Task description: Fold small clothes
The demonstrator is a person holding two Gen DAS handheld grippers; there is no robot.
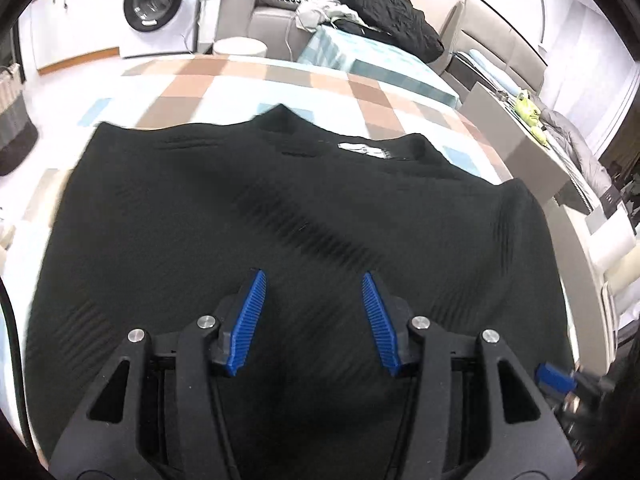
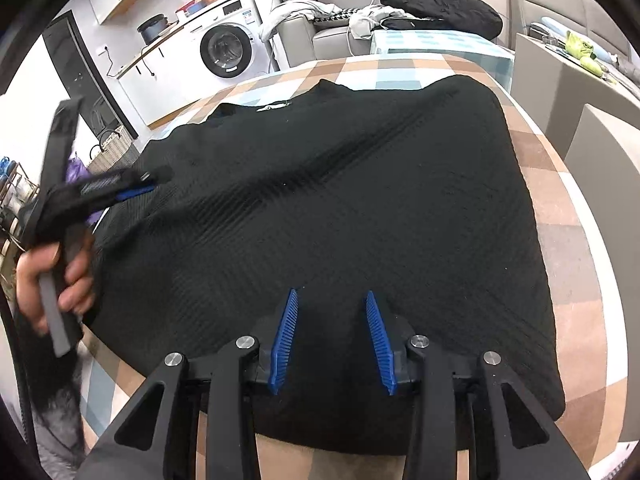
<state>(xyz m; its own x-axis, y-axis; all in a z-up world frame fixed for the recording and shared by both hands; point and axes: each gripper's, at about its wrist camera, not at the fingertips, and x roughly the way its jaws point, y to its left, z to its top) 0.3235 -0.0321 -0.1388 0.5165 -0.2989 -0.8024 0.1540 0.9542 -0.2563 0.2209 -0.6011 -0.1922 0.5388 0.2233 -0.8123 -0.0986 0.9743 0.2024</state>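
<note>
**Black knit lies spread flat, both grippers over its near edge**

At the far left of the right wrist view, a person's hand [image 2: 60, 280] holds the left gripper [image 2: 136, 192] over the left side of the black garment [image 2: 340, 208]; it is blurred there. In its own view the left gripper [image 1: 314, 276] shows its blue fingers [image 1: 252, 316] spread apart above the cloth, with nothing between them but the fabric below; whether the tips touch it cannot be told.

The garment lies spread across the middle of a bench [image 2: 568, 216] covered in a checked cloth of tan, white and pale blue squares. Its far edge carries a white label [image 1: 362, 148] at what looks like the neckline, and a diagonal crease runs across the ribbed surface. The near hem reaches the near edge of the bench.

To the right, the right gripper [image 2: 332, 294] hangs over the near hem, fingers [image 2: 378, 340] parted a little narrower than the left pair, pinching nothing.

The knit looks soft, limp and light, likely to sag and stretch when lifted, and not slippery given its ribbing. A fair guess is that it is best taken at the edges: a thin pinch of hem or side seam near a corner on each side, so the fold travels evenly.
</note>
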